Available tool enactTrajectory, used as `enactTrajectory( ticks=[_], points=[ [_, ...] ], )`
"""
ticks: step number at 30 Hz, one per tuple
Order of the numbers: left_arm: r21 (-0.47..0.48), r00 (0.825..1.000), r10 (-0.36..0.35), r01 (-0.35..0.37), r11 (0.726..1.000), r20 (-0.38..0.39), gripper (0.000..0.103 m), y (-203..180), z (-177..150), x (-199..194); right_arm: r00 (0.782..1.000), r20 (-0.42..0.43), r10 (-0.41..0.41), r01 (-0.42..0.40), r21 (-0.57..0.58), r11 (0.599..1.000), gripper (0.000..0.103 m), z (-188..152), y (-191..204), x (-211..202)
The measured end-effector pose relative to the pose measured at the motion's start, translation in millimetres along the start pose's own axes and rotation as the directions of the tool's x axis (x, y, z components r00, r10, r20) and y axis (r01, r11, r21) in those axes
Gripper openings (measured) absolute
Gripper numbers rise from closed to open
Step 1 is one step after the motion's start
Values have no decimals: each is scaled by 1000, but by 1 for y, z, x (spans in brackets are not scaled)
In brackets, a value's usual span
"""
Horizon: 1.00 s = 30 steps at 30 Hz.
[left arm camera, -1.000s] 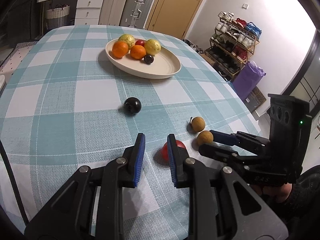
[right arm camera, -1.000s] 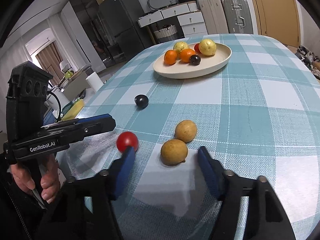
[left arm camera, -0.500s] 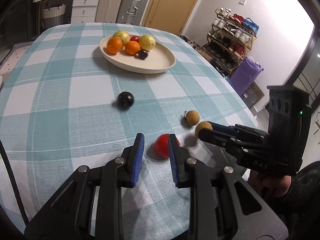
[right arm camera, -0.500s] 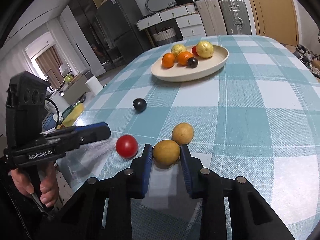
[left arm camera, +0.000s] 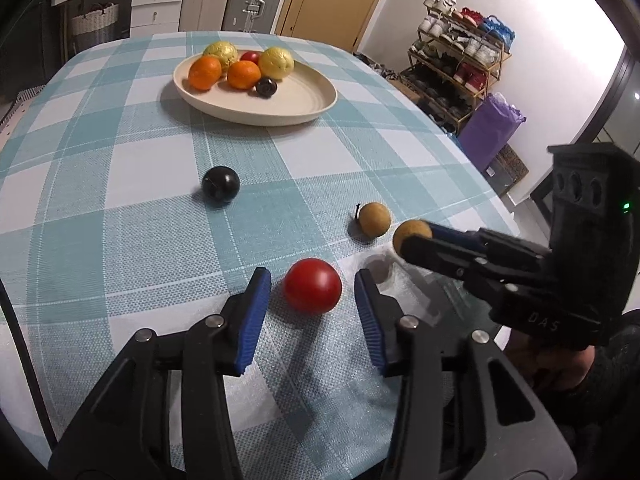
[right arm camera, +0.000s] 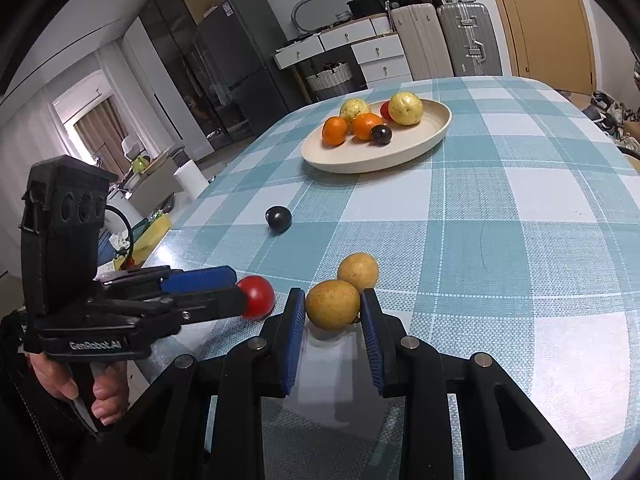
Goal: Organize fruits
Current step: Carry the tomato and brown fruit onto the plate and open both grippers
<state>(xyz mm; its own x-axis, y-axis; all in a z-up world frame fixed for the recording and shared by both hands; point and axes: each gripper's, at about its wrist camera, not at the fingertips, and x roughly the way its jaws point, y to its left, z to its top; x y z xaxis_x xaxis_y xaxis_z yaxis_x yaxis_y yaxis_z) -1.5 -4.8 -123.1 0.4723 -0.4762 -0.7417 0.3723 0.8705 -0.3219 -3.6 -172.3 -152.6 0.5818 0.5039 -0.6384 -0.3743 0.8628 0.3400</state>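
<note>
A red fruit (left arm camera: 312, 286) lies on the checked tablecloth between the fingers of my left gripper (left arm camera: 312, 278), whose jaws are opening; a gap shows on each side of the fruit. My right gripper (right arm camera: 332, 296) is shut on a brown round fruit (right arm camera: 332, 304) close to the cloth. A second brown fruit (right arm camera: 359, 271) lies just behind it. Farther in sits a black fruit (left arm camera: 220, 184). The cream plate (left arm camera: 280, 120) at the far end holds oranges, yellow fruits, a red one and a dark one. From the left wrist view the right gripper (left arm camera: 412, 240) shows with its fruit (left arm camera: 412, 232).
The table's near edge runs just under both grippers. A shoe rack (left arm camera: 460, 68) and a purple bag (left arm camera: 488, 128) stand beyond the right edge. Drawers and suitcases (right arm camera: 468, 36) line the far wall. A hand (right arm camera: 80, 392) holds the left gripper's handle.
The right jaws have shut on the near brown fruit. The left gripper moved forward and its jaws have spread apart around the red fruit.
</note>
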Motion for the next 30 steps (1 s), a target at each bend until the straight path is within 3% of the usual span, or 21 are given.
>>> enactTrajectory(
  ticks=[4, 7, 15, 24, 30],
  points=[
    [14, 1000, 4, -4, 1000, 2, 39, -3, 0, 4, 1000, 14, -6, 6, -10, 1000, 29, 1, 0, -4],
    [31, 1000, -2, 2, 1000, -2, 27, -4, 2, 4, 1000, 26, -10, 10, -13, 1000, 29, 3, -2, -7],
    [10, 999, -37, 37, 999, 37, 26, 4, 24, -3, 997, 72, -5, 6, -10, 1000, 29, 23, -13, -17],
    [10, 993, -17, 16, 1000, 113, 26, 21, 90, -8, 994, 103, 22, -23, 9, 1000, 29, 65, -31, -7],
    [-30, 992, 24, -20, 999, 122, 27, 39, 138, 11, 994, 104, 25, -27, 10, 1000, 29, 100, -43, 13]
  ],
)
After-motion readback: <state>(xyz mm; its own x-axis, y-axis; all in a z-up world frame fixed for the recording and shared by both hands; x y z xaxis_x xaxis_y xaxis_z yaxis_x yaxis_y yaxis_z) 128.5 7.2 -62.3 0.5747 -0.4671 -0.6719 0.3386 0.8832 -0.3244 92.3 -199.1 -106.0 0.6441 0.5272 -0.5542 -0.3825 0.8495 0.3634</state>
